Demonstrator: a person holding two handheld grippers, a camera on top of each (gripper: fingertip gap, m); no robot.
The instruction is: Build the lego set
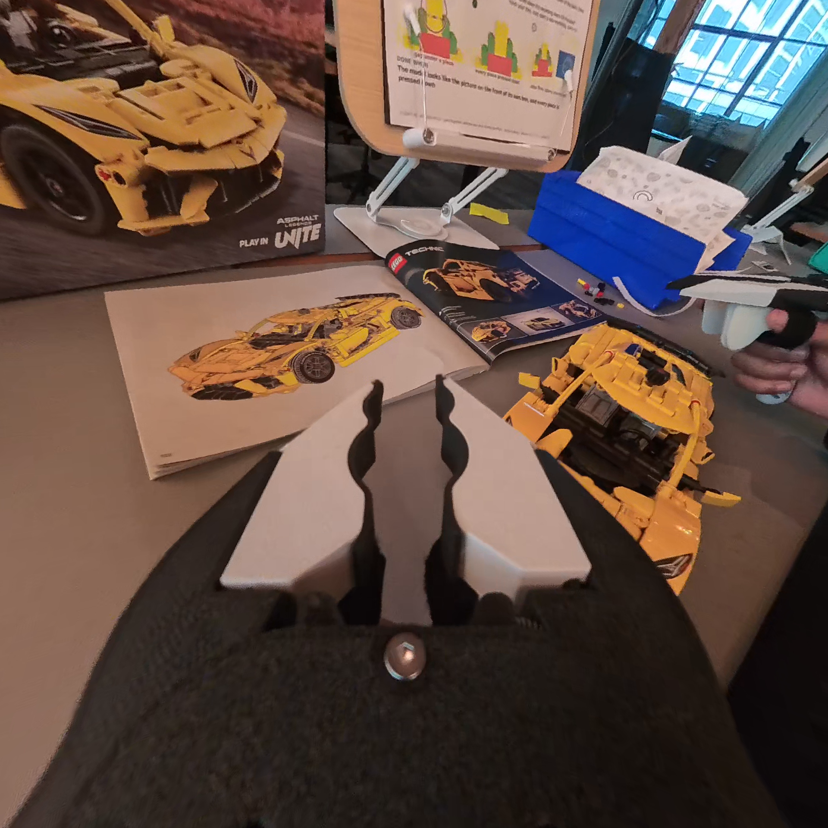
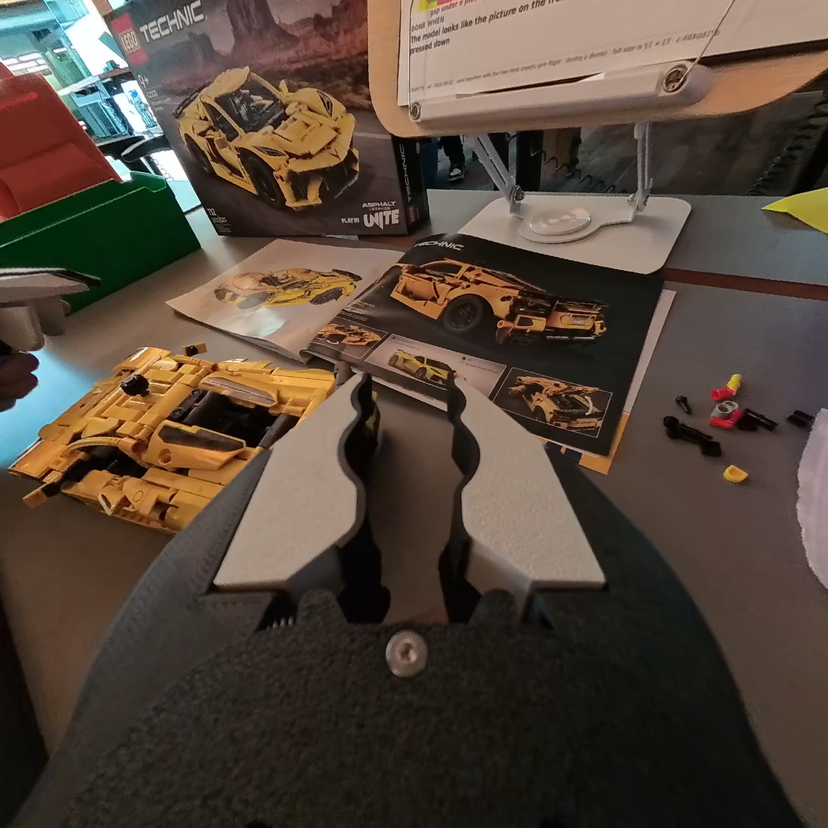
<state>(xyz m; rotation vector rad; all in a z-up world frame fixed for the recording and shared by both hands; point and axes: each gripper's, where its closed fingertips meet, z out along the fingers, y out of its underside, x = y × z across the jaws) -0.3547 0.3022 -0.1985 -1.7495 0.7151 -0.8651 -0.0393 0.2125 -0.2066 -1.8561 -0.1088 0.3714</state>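
The yellow lego car model [image 2: 179, 430] lies on the grey table [image 2: 717, 560], mostly assembled, with black inner framework showing through gaps in its bodywork. The open instruction booklet [image 2: 448, 331] lies flat just behind it, showing car pictures. A few loose pieces [image 2: 726, 416], black, red, grey and yellow, are scattered beside the booklet's right edge. The set's box [image 2: 286, 134] stands upright behind.

On my worktop [image 2: 739, 278] I count one yellow brick car [image 2: 170, 430], one set box [image 2: 278, 121], one open instruction booklet [image 2: 470, 313] and one sheet stand [image 2: 578, 219]. Loose small pieces [image 2: 717, 421] number roughly ten, too small to count exactly: mostly black, two red, two yellow, one grey. I see one blue bin [image 1: 627, 242], one green bin [image 2: 94, 224], and my two grippers, left [image 1: 408, 390] and right [image 2: 410, 385]
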